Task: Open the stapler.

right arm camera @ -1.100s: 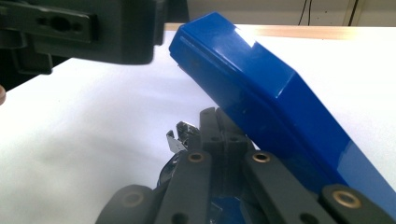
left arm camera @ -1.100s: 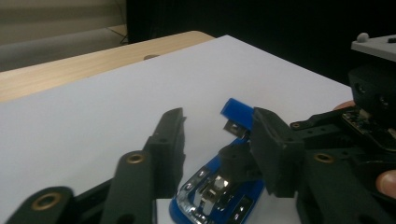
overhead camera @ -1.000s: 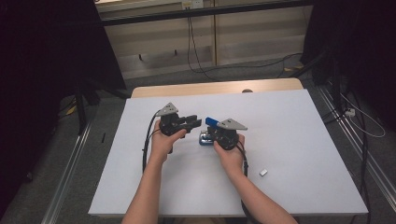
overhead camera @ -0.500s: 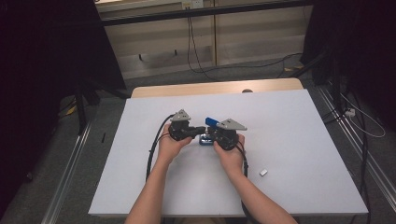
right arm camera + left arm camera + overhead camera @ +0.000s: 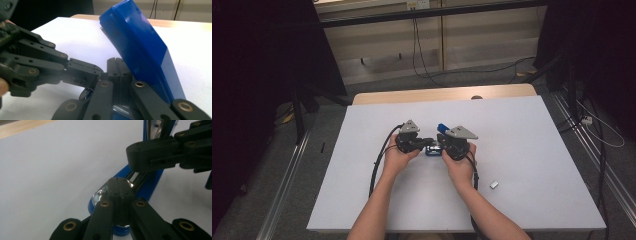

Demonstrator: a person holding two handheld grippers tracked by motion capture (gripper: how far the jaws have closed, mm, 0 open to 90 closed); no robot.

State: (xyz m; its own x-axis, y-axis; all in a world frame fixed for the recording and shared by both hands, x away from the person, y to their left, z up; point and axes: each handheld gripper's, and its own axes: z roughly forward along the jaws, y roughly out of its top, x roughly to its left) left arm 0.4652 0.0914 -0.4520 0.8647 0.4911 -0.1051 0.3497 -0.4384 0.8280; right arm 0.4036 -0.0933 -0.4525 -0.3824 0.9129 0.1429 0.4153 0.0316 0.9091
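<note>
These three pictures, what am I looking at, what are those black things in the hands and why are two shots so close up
A person sits at a white table, holding a hand-operated gripper in each hand: the left gripper and the right gripper. Each has two black jaws.

The wide picture comes from a camera fixed overhead. The two close-ups come from cameras riding on the grippers, looking along their own jaws.

Between the grippers is a blue stapler, opened up. Both pairs of jaws look closed on it. A small pale object lies apart, nearer the person; I can't tell what it is.
</note>
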